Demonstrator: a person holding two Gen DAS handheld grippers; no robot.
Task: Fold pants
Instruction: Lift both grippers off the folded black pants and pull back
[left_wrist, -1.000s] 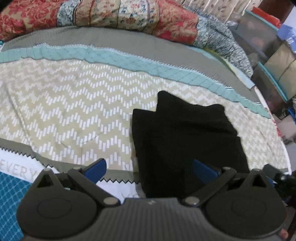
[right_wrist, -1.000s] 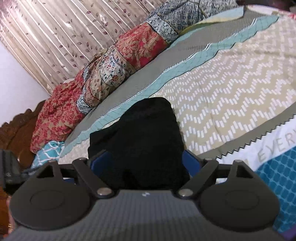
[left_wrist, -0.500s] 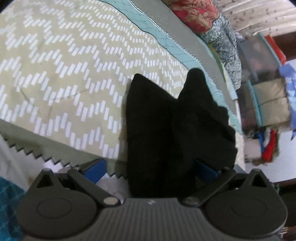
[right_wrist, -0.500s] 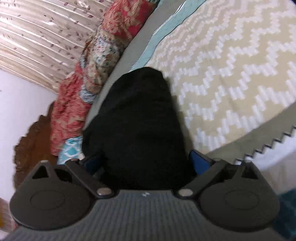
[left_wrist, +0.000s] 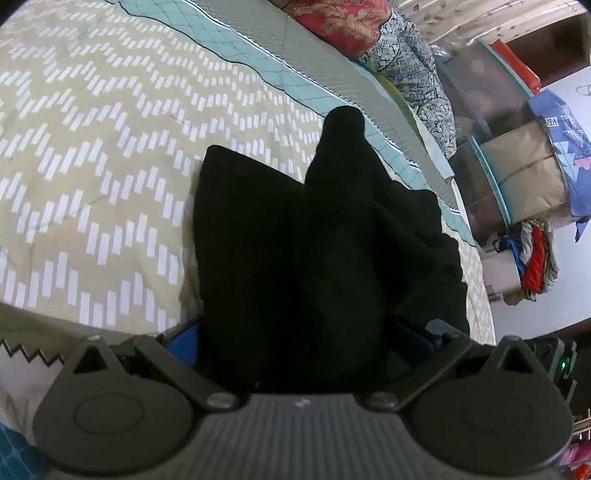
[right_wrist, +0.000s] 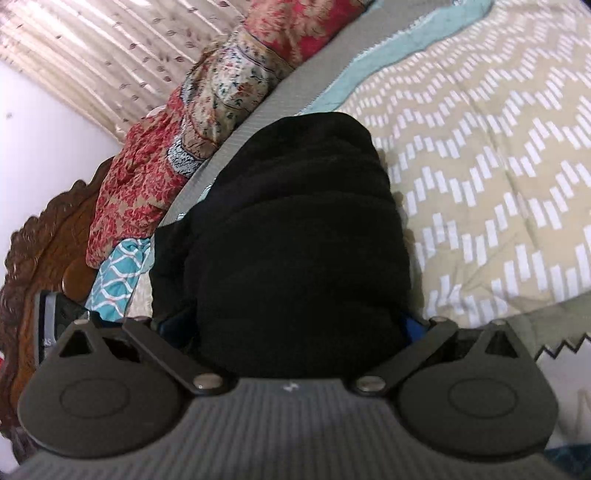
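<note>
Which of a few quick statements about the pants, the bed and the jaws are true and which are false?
1. The pants are black. True.
2. The pants lie on a bare wooden floor. False: they lie on a bedspread with a beige and white zigzag pattern.
3. A patchwork quilt in red and floral prints is bunched along the far side of the bed. True.
4. The right gripper has its jaws pinched tight together. False: they stand wide apart, with the black fabric filling the space between them.
5. The pants are spread out flat at full length. False: they sit in a bunched, partly folded heap.
</note>
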